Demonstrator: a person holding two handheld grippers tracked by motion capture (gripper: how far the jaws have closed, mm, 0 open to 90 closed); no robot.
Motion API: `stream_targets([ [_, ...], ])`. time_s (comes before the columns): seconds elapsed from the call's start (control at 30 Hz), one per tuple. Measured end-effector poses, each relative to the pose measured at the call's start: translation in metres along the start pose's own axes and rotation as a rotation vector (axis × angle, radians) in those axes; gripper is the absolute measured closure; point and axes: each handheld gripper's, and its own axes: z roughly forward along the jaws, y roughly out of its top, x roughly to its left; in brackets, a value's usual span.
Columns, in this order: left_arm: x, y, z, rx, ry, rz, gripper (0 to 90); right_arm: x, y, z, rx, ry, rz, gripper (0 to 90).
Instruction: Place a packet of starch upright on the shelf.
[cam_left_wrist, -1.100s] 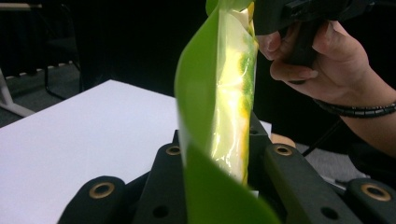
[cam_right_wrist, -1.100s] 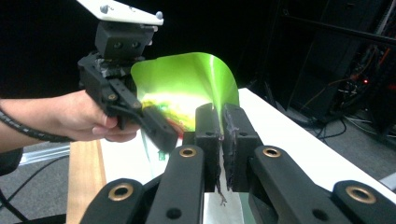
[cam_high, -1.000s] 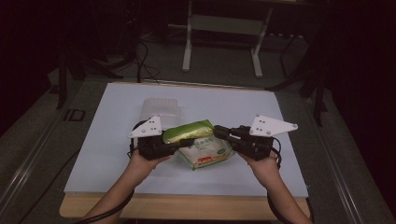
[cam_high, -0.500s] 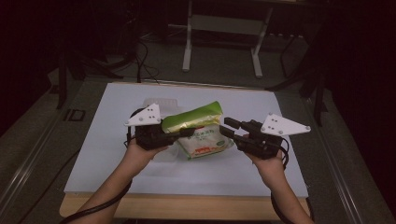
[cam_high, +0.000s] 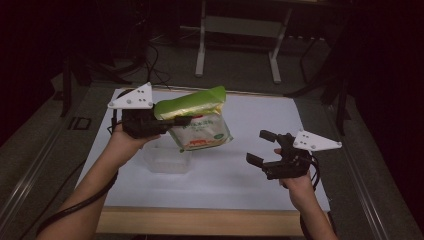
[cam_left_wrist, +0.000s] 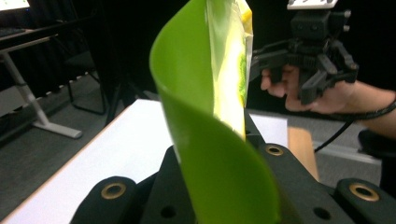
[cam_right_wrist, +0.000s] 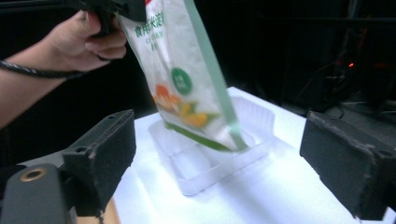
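Right gripper view: pouch (cam_right_wrist: 187, 88) bottom inside clear tray (cam_right_wrist: 254, 116).

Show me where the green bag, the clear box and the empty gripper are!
green bag (cam_high: 200, 125), high view, on its printed front.
clear box (cam_right_wrist: 219, 161), right gripper view, on its near wall.
right gripper (cam_high: 261, 148), high view, between its open fingers.

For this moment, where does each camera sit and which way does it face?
High view: above the person's side, facing forward and down on the white table; both forearms, left gripper, right gripper.
Left gripper view: along its jaws, shut on the green-topped printed bag; across, the other hand.
Right gripper view: between open jaws toward the clear plastic tray.
All three show the bag.
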Motion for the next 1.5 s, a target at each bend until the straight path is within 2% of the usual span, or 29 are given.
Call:
stream_targets([
  [0.07, 0.008, -0.002, -0.007, 0.001, 0.003, 0.012, 83.6, -0.001, -0.004, -0.005, -0.021, -0.027, -0.013, 13.5],
  [0.13, 0.015, -0.005, -0.012, 0.003, -0.009, 0.032, 83.6, -0.002, -0.007, -0.008, -0.023, -0.02, 0.009, 13.8],
  [0.23, 0.025, -0.012, -0.022, 0.021, -0.026, 0.063, 83.6, -0.004, -0.012, -0.012, -0.013, -0.016, 0.011, 15.0],
  [0.37, 0.034, -0.024, -0.035, 0.028, -0.042, 0.063, 83.6, -0.004, -0.019, -0.015, 0.021, 0.011, -0.003, 15.3],
  [0.47, 0.038, -0.031, -0.043, 0.041, -0.052, 0.055, 83.6, -0.004, -0.026, -0.016, 0.053, 0.007, -0.015, 15.2],
  [0.6, 0.045, -0.043, -0.05, 0.083, -0.089, 0.043, 83.6, -0.002, -0.033, -0.018, 0.09, 0.016, -0.049, 15.0],
  [0.77, 0.052, -0.059, -0.05, 0.118, -0.084, 0.022, 83.6, -0.001, -0.04, -0.024, 0.087, 0.018, -0.043, 15.0],
  [0.93, 0.059, -0.075, -0.048, 0.111, -0.084, -0.014, 83.5, 0.0, -0.044, -0.03, 0.083, 0.011, -0.033, 15.0],
  [1.0, 0.061, -0.08, -0.044, 0.11, -0.097, -0.024, 83.5, 0.0, -0.045, -0.032, 0.086, 0.009, -0.034, 15.0],
  [1.17, 0.064, -0.089, -0.032, 0.181, -0.119, -0.027, 83.5, 0.0, -0.047, -0.035, 0.079, 0.005, -0.029, 15.0],
  [1.3, 0.067, -0.098, -0.026, 0.218, -0.138, -0.038, 83.5, 0.0, -0.049, -0.036, 0.076, 0.006, -0.026, 15.0],
  [1.43, 0.07, -0.106, -0.026, 0.218, -0.133, -0.06, 83.5, 0.0, -0.049, -0.037, 0.073, 0.012, -0.022, 15.0],
  [1.5, 0.071, -0.107, -0.026, 0.244, -0.11, -0.057, 83.6, 0.001, -0.049, -0.036, 0.076, 0.013, -0.028, 15.0],
])
